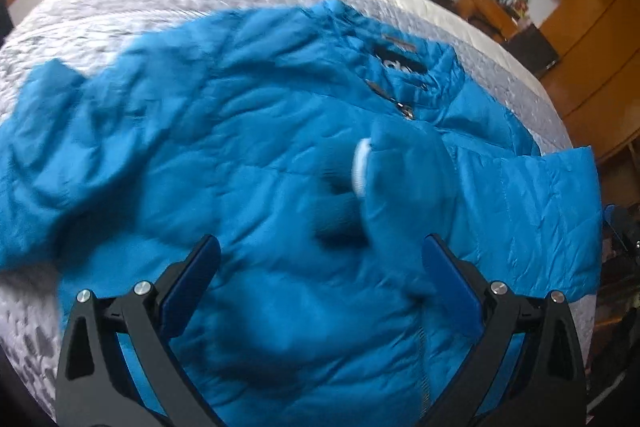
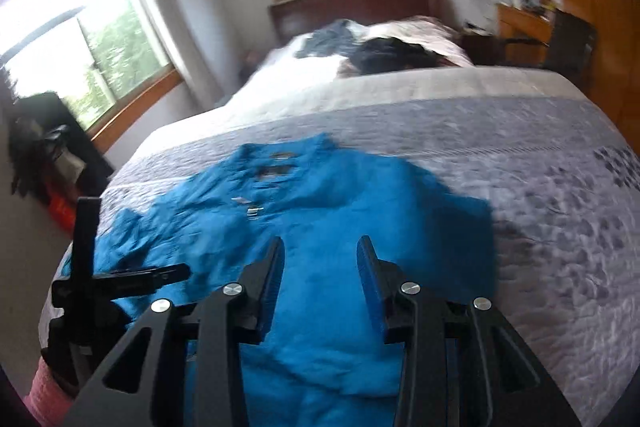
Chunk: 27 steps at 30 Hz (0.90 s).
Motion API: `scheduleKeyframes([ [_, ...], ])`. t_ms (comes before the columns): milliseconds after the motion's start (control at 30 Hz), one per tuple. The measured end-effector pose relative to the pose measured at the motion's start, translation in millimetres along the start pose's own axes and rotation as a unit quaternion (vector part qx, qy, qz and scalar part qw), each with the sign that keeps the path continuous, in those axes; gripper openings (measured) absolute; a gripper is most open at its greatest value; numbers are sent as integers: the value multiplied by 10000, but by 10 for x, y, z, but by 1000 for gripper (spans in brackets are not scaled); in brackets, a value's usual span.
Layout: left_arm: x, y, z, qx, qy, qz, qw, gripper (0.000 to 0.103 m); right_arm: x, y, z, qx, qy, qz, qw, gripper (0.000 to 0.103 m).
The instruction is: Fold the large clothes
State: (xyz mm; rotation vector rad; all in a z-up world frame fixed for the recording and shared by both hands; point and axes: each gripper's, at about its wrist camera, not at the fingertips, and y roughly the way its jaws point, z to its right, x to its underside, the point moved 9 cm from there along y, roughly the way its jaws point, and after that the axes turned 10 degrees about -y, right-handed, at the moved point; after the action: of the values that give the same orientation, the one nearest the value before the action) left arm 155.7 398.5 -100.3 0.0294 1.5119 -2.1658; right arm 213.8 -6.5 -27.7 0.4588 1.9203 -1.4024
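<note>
A bright blue puffer jacket (image 1: 248, 155) lies front up on the grey quilted bed cover (image 1: 120, 3), its collar and black label (image 1: 400, 65) towards the headboard. One sleeve is folded across the chest, and its white cuff lining (image 1: 361, 167) shows near the zipper pull (image 1: 405, 111). My left gripper (image 1: 320, 263) hovers open over the jacket's lower front, holding nothing. In the right wrist view the jacket (image 2: 320, 195) is blurred. My right gripper (image 2: 320, 251) is open above its hem side, also holding nothing. The left gripper's black body (image 2: 86, 279) and a pink sleeve (image 2: 44, 397) show at the left.
A blue-grey garment (image 2: 326, 39) and a dark garment (image 2: 394, 55) lie near the wooden headboard (image 2: 352, 3). A wooden desk (image 2: 524, 17) and wardrobe (image 1: 592, 39) stand to the right of the bed. A black bag (image 2: 36, 147) sits on the floor by the windows.
</note>
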Motion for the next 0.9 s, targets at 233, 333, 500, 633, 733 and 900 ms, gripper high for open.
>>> scheduleKeyframes([
  [233, -20, 157, 323, 145, -6, 23, 9999, 82, 121, 107, 297, -280, 132, -356, 9989, 38],
  [333, -23, 153, 366, 262, 5, -27, 9997, 56, 214, 206, 190, -782, 113, -588, 9951, 42],
  [500, -84, 103, 334, 442, -128, 29, 9989, 31, 370, 423, 85, -1220, 313, -923, 9877, 41],
  [633, -210, -121, 183, 366, -163, 470, 9981, 27, 312, 294, 43, -1471, 373, -760, 9855, 42],
  [733, -296, -321, 10, 329, -224, 746, 9964, 27, 205, 131, 62, -1490, 366, -496, 9869, 45],
  [900, -338, -382, -312, 121, -378, 796, 9960, 28, 346, 374, 145, -1349, 578, -839, 9856, 46],
])
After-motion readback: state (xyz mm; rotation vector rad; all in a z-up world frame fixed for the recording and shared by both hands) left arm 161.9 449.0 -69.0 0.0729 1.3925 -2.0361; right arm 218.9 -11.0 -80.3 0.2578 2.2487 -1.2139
